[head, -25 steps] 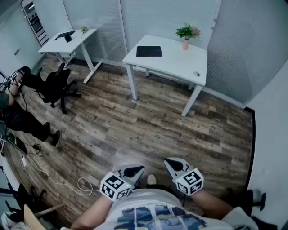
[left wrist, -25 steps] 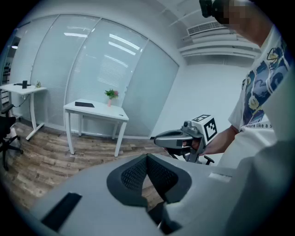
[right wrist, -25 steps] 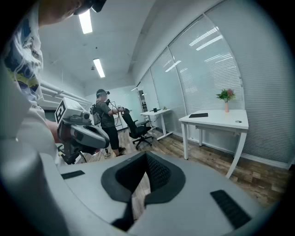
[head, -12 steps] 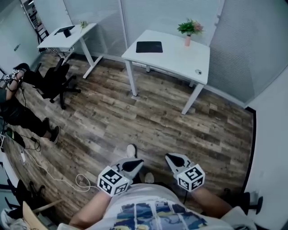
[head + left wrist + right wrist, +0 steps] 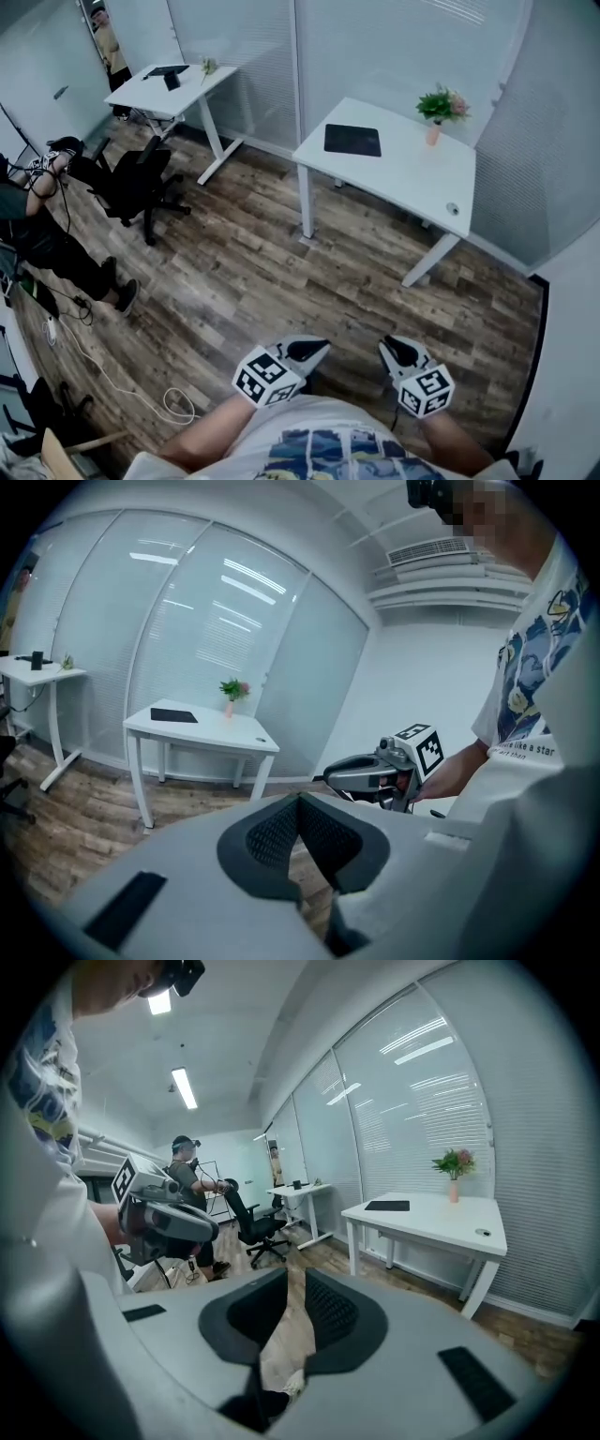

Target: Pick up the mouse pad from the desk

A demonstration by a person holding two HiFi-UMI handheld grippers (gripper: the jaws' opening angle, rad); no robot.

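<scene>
A black mouse pad (image 5: 352, 140) lies flat near the far left corner of a white desk (image 5: 403, 173), with a small potted plant (image 5: 441, 103) beside it. The pad also shows far off in the left gripper view (image 5: 174, 716) and in the right gripper view (image 5: 387, 1206). Both grippers hang close to my body over the wooden floor, well short of the desk. My left gripper (image 5: 317, 350) has its tips together on nothing (image 5: 300, 801). My right gripper (image 5: 387, 346) has just been opening; a narrow gap stands between its pads (image 5: 295, 1275), with nothing in it.
A second white desk (image 5: 173, 86) stands at the back left, with a black office chair (image 5: 136, 183) in front of it. A seated person (image 5: 37, 234) is at the left edge. A white cable (image 5: 122, 384) loops on the floor. Glass walls with blinds run behind both desks.
The desk and mouse pad have come closer and shifted right in the head view. Both grippers have travelled forward with me over the floor.
</scene>
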